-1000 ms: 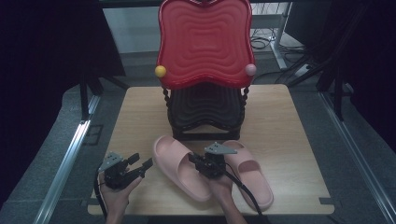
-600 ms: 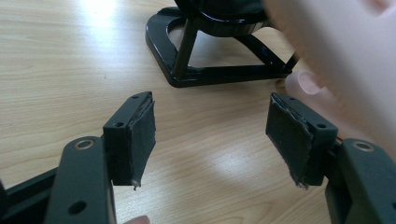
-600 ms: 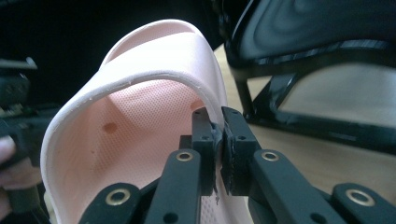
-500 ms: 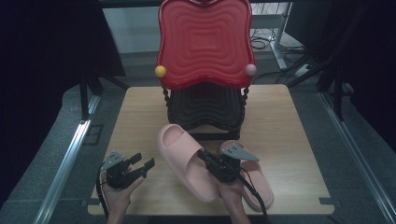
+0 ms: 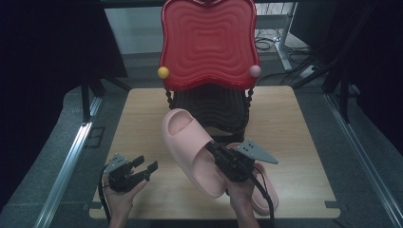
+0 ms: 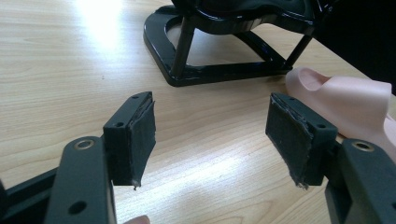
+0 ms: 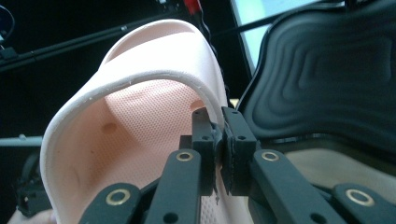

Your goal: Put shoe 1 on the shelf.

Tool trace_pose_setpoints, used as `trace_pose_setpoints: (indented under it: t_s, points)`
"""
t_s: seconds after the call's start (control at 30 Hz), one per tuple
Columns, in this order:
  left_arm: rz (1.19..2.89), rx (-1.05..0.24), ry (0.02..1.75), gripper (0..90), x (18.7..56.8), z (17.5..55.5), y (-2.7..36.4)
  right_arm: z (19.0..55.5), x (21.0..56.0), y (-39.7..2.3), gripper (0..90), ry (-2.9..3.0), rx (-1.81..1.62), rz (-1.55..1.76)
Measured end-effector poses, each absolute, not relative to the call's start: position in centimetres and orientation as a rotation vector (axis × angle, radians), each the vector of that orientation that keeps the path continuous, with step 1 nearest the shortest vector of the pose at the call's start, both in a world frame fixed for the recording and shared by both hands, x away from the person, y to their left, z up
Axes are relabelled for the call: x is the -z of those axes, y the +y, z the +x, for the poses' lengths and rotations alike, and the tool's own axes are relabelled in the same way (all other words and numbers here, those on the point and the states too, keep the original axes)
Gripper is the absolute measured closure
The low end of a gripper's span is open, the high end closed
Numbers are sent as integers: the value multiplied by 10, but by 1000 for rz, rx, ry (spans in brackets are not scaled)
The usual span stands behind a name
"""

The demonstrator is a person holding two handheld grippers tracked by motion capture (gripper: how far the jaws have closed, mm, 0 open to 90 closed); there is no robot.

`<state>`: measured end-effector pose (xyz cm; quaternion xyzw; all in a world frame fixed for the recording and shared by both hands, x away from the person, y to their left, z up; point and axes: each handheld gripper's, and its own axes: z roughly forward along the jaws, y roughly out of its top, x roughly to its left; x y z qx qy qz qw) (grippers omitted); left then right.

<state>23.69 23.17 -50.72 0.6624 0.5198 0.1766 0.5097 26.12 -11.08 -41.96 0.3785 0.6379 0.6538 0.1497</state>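
Observation:
My right gripper [image 5: 211, 149] is shut on the edge of a pink slipper [image 5: 183, 137], which hangs above the table with its toe up toward the small chair. In the right gripper view the jaws [image 7: 218, 140] pinch the strap's rim, and the slipper [image 7: 135, 116] arches over to the left. A second pink slipper [image 5: 263, 192] lies on the table under my right hand. My left gripper [image 5: 146, 164] hovers open near the table's front left, holding nothing. Its jaws [image 6: 210, 135] stand wide apart over bare wood, with a pink slipper [image 6: 345, 102] at the right edge.
A small chair with a red wavy back [image 5: 209, 42] and a black seat [image 5: 209, 107] stands at the middle back of the wooden table [image 5: 304, 133]. Its black base [image 6: 219, 70] lies ahead of the left gripper. Dark curtains and metal rails flank the table.
My right gripper has lifted the pink slipper off the table and swung its toe up toward the chair. The left gripper has barely moved.

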Motion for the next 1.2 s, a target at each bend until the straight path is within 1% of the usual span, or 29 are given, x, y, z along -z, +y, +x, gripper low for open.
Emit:
trace_pose_setpoints:
  t_s: [0.27, 0.3, 0.43, 0.8, 1.0, 1.2]
  points:
    - [1614, -424, 1249, 328, 508, 237, 229, 265, 394, -113, 849, 1780, -1891, 1049]
    - [1615, -421, 1246, 328, 508, 238, 228, 267, 388, -113, 849, 1768, -1894, 1049]
    - [1622, -415, 1246, 325, 509, 239, 226, 274, 378, -109, 849, 1761, -1886, 1055]
    - [1628, -412, 1251, 318, 511, 239, 228, 295, 359, -107, 849, 1701, -1864, 1088]
    - [1651, -400, 1246, 310, 513, 241, 225, 303, 341, -108, 849, 1677, -1850, 1078]
    - [1646, -399, 1244, 309, 512, 241, 226, 313, 334, -109, 849, 1666, -1859, 1102]
